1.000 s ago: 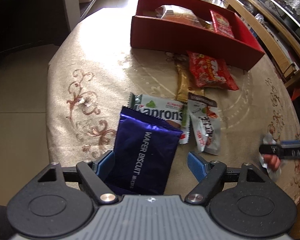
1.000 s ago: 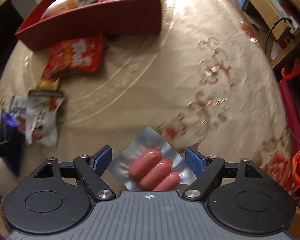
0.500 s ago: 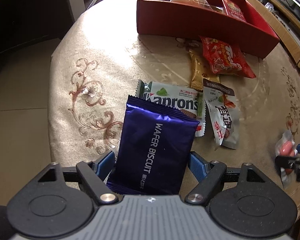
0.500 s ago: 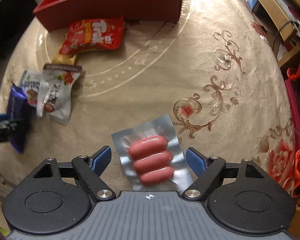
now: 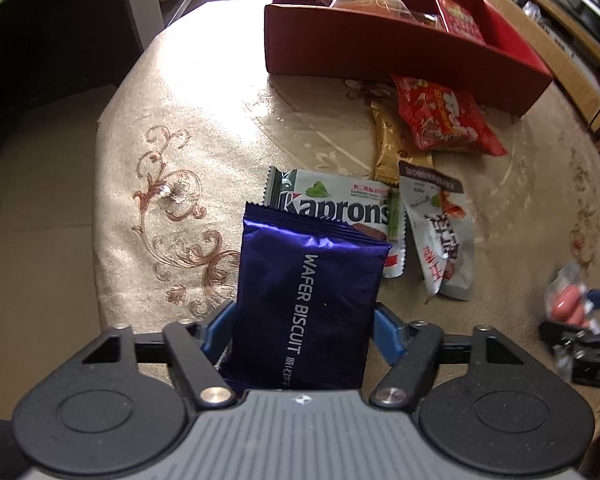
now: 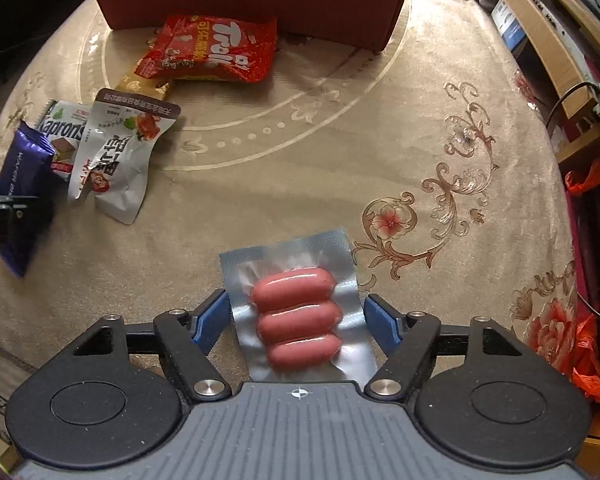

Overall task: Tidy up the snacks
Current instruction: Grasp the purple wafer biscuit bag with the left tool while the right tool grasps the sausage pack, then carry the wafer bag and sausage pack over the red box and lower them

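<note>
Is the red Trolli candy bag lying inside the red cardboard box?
No, the red Trolli candy bag lies on the beige tablecloth just in front of the red cardboard box.

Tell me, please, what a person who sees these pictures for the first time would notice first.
First, the purple wafer biscuit pack held in the left gripper, and the clear pack of three pink sausages held in the right gripper, both lifted above the beige tablecloth. Behind them stands the red box at the far side, with a red Trolli bag lying just before it.
</note>
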Motion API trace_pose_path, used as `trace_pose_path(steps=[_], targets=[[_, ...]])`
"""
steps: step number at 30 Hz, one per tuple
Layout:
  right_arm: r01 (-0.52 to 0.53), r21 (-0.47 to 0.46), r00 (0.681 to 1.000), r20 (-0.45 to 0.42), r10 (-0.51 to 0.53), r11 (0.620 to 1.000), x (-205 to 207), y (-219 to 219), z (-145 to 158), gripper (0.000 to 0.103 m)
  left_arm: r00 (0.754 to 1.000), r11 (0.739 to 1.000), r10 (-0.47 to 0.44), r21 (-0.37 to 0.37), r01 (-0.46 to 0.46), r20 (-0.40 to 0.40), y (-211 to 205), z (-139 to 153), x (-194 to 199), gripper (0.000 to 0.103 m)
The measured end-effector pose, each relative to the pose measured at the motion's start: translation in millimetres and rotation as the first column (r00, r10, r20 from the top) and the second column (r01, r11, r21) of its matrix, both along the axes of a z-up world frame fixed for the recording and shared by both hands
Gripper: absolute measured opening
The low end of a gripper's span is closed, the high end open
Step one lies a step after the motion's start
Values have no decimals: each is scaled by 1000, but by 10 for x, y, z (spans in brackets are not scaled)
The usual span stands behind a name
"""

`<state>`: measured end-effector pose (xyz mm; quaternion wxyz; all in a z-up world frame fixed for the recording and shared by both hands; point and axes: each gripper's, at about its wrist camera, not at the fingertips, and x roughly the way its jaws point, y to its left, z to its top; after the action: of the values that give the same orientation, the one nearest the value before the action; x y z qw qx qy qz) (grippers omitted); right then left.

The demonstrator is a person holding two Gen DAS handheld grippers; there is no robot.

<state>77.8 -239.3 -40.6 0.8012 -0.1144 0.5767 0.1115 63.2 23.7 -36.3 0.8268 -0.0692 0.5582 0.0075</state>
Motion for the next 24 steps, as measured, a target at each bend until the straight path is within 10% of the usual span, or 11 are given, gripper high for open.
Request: trace_pose_path(steps=[24], targets=[[9, 102, 995, 96, -19, 995, 126, 212, 385, 78, 996, 999, 34, 18, -36, 87, 1, 219, 20, 62]])
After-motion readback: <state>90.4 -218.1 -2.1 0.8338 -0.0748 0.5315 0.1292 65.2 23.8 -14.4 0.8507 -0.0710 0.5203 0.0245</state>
